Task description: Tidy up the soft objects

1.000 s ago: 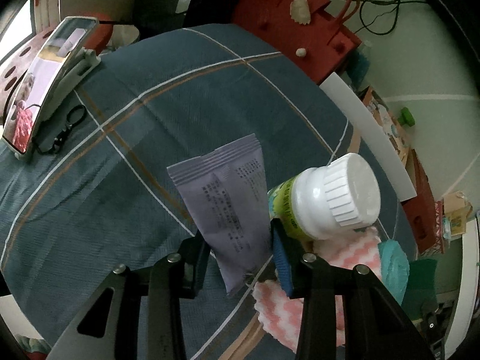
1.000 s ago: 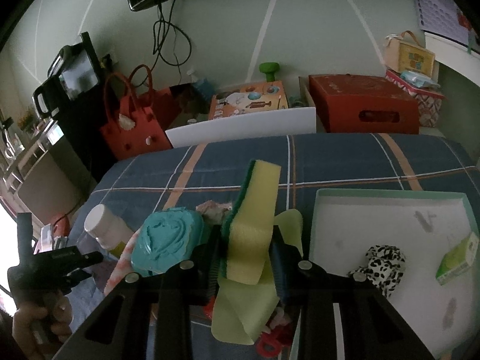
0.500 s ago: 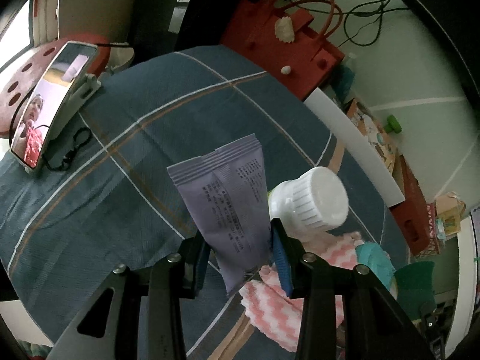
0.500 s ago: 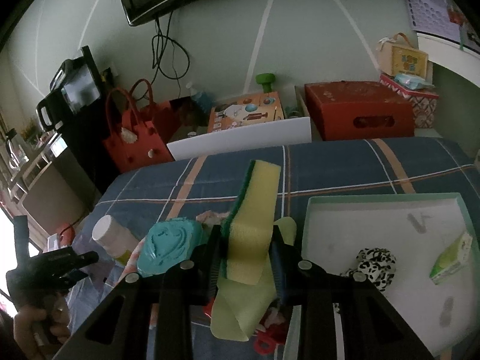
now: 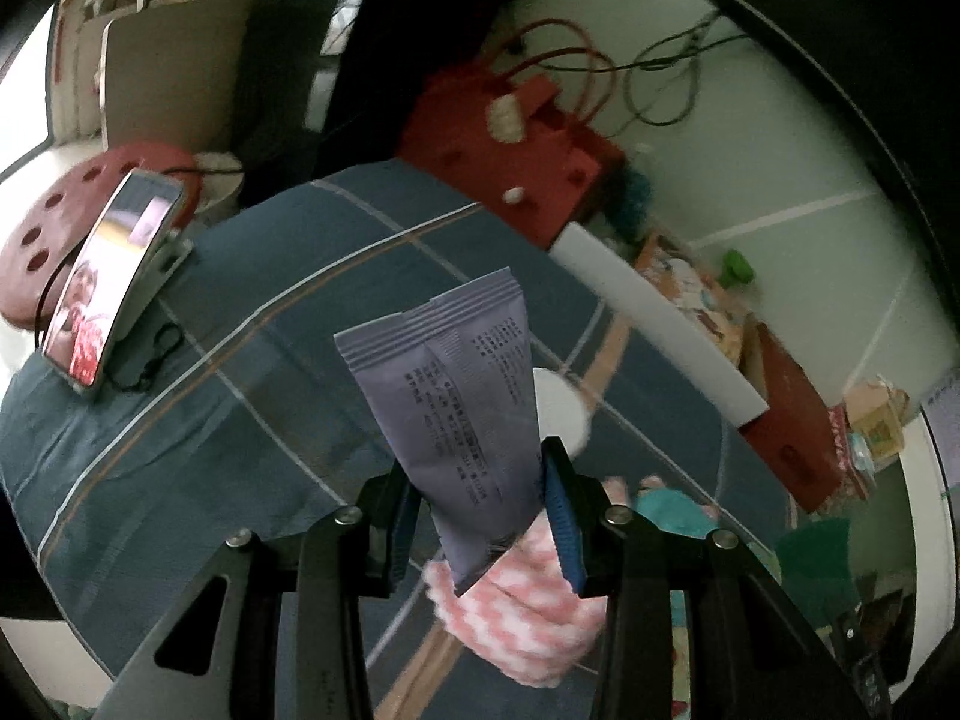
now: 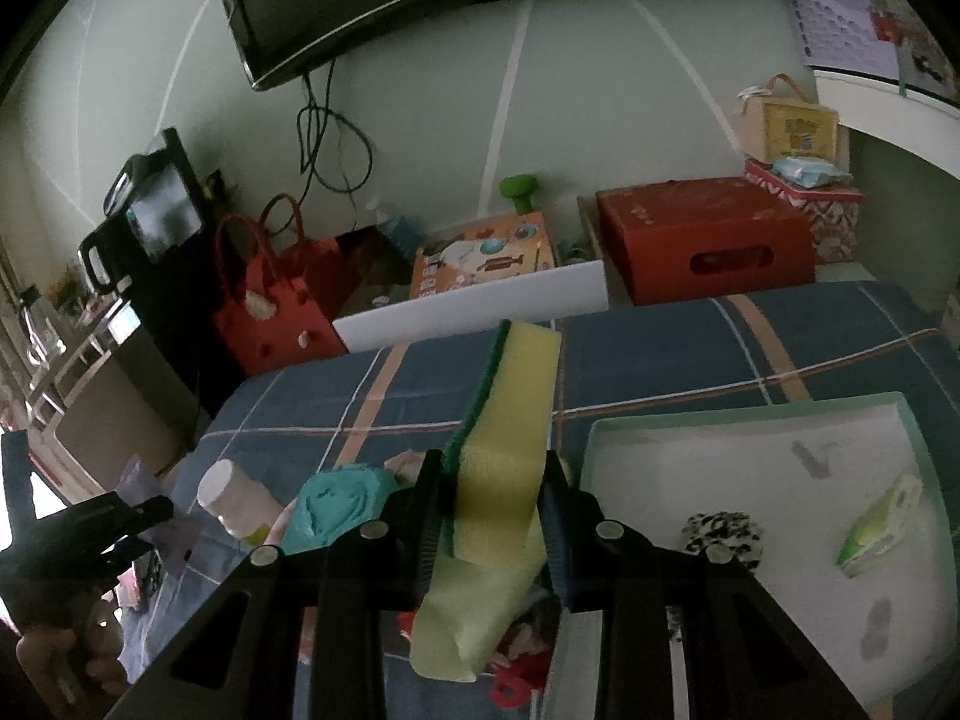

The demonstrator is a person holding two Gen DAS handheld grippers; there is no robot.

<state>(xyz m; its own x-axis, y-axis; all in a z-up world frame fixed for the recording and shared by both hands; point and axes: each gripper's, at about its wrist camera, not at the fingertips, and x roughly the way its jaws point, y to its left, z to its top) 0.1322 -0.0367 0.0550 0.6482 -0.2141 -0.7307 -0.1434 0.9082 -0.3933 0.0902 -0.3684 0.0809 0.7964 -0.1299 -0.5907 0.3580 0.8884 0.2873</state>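
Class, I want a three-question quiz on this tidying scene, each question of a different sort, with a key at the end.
1. True or false: the left tongs are closed on a purple packet.
2. Multiple choice: what do the right tongs grip? A) a teal cloth B) a yellow sponge with a green edge C) a white bottle
3. Name two things already lying in the pale tray.

Key
1. True.
2. B, the yellow sponge; the teal cloth and the white bottle lie on the plaid cover.
3. A black-and-white spotted soft item and a small green packet.
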